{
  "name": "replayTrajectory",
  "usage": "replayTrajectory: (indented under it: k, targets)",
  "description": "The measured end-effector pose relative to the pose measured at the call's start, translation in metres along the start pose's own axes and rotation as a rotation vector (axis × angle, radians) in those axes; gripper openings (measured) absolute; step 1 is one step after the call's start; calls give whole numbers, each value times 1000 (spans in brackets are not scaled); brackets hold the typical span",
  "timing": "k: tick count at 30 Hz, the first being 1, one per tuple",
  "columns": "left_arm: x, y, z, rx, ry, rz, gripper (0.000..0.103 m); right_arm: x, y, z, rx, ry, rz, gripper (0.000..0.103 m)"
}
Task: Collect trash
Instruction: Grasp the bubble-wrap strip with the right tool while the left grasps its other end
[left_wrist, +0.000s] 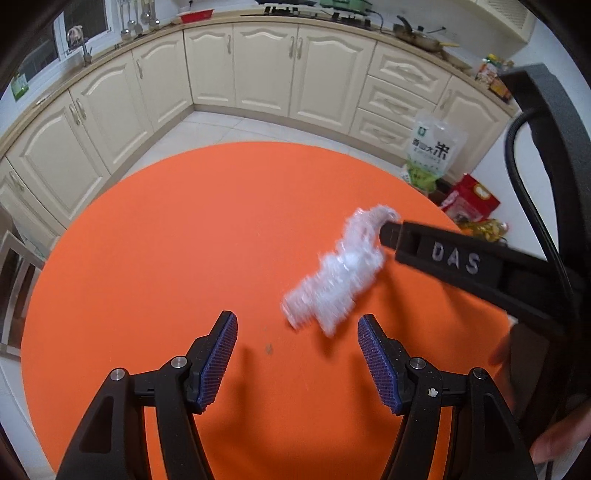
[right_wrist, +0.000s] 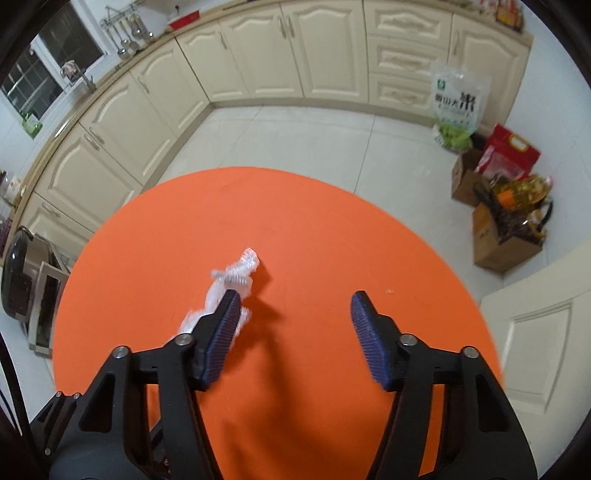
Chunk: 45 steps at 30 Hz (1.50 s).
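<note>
A crumpled piece of clear plastic trash (left_wrist: 332, 273) lies on the round orange table (left_wrist: 166, 240). My left gripper (left_wrist: 296, 316) hovers over the table, open, and the near end of the plastic sits just ahead of its blue fingertips. A black finger (left_wrist: 443, 254) of my right gripper reaches in from the right, its tip against the far end of the plastic. In the right wrist view my right gripper (right_wrist: 294, 293) is open. The plastic trash (right_wrist: 236, 273) lies beside and partly behind its left fingertip, not between the pads.
Cream kitchen cabinets (left_wrist: 258, 66) curve around behind the table. A rice bag (right_wrist: 458, 107) and cardboard boxes (right_wrist: 498, 247) of groceries stand on the tiled floor to the right. A small dark speck (left_wrist: 269, 349) is on the table. A person's hand (left_wrist: 554, 439) shows at lower right.
</note>
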<state>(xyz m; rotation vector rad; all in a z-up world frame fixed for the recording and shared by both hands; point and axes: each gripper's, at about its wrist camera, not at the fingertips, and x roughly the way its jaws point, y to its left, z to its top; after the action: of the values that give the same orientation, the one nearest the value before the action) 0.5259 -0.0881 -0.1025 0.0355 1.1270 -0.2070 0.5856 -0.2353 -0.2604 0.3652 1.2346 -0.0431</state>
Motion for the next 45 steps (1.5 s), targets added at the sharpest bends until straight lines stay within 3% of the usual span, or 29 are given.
replayTrajectory:
  k: [4, 9, 13, 17, 19, 22, 24, 26, 28, 29, 38, 45]
  targets:
    - [21, 2, 15, -13, 20, -22, 64, 10, 1, 7, -13, -3, -8, 58]
    - [41, 9, 25, -17, 53, -58, 64, 6, 1, 12, 14, -9, 66, 58]
    - [43, 17, 32, -14, 20, -88, 65, 11, 10, 19, -8, 7, 60, 58]
    - [52, 24, 35, -23, 30, -180, 62, 11, 26, 19, -45, 19, 104, 54]
    - [56, 27, 38, -12, 13, -204, 54, 12, 36, 21, -82, 14, 76, 54]
    - [65, 29, 43, 0, 6, -191, 42, 20, 41, 26, -88, 38, 72, 43]
    - [70, 33, 45, 19, 3, -200, 22, 27, 40, 29, -74, 60, 74, 35]
    - [74, 37, 47, 27, -5, -200, 10, 30, 35, 30, -54, 68, 95, 24]
    - [77, 41, 48, 31, -8, -202, 8, 31, 32, 30, -49, 70, 93, 11]
    - [78, 42, 48, 27, -7, -199, 7, 29, 32, 28, -54, 68, 93, 9]
    - [76, 54, 50, 18, -26, -189, 5, 9, 17, 3, -23, 45, 121, 5]
    - [57, 29, 22, 62, -44, -220, 5, -26, 2, -28, 17, 6, 161, 5]
